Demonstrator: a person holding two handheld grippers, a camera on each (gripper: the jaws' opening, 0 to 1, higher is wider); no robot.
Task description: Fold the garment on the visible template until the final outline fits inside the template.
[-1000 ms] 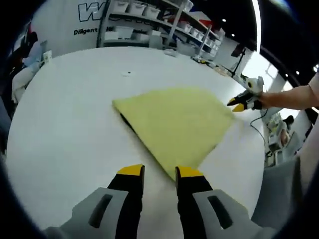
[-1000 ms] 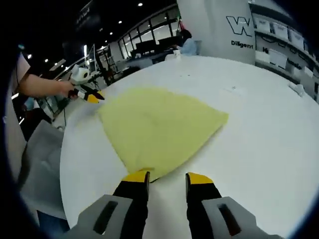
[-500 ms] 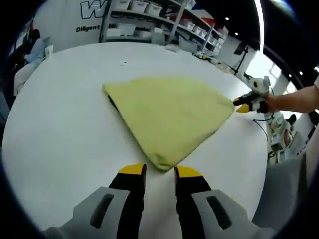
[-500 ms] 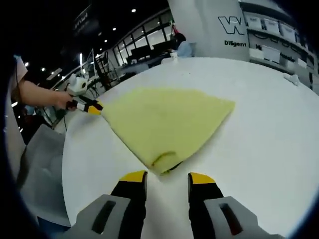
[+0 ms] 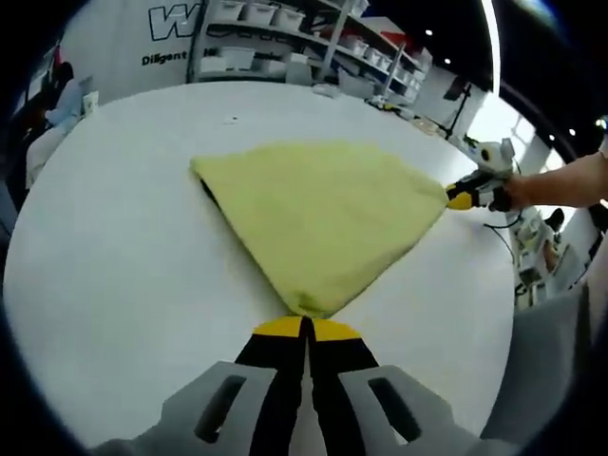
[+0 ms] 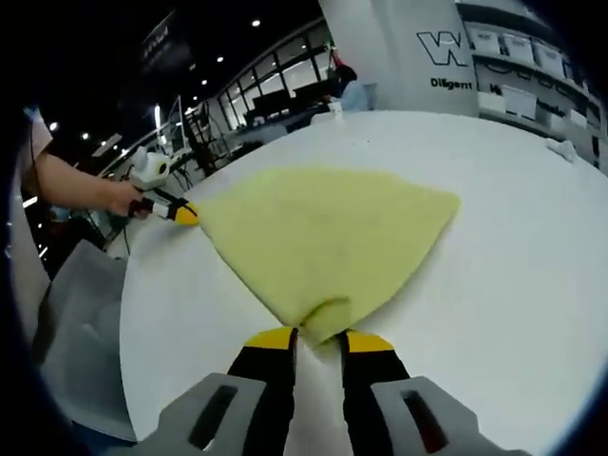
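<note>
Left gripper view puts the round white bench (image 5: 104,247) across most of what I see, and on it the yellow garment (image 5: 318,214) lies flat as a folded wedge, its broad side away from me and one narrow corner pointing straight at my left tongs (image 5: 306,328). Those tongs are closed, the two yellow tips pressed together with the garment's corner right at them; whether cloth is actually pinched between them I cannot tell from here. At the far right corner of the garment my right tongs (image 5: 461,199) come in, held by my hand (image 5: 518,190), the yellow tip touching the cloth's edge.

Right gripper view has the same bench (image 6: 513,256) and the garment (image 6: 328,237) spread out ahead, a small rumpled fold at the corner nearest me. That corner sits between the yellow tips of my right tongs (image 6: 318,337), which are drawn in around it with cloth in the narrow gap, so they grip the garment there. Off to the left my left tongs (image 6: 180,213) meet the garment's other corner, my hand (image 6: 123,198) behind them.

Beyond the bench, shelving (image 5: 313,47) with white bins stands against the back wall, and a white pillar (image 6: 408,57) with dark lettering rises at the far side.
</note>
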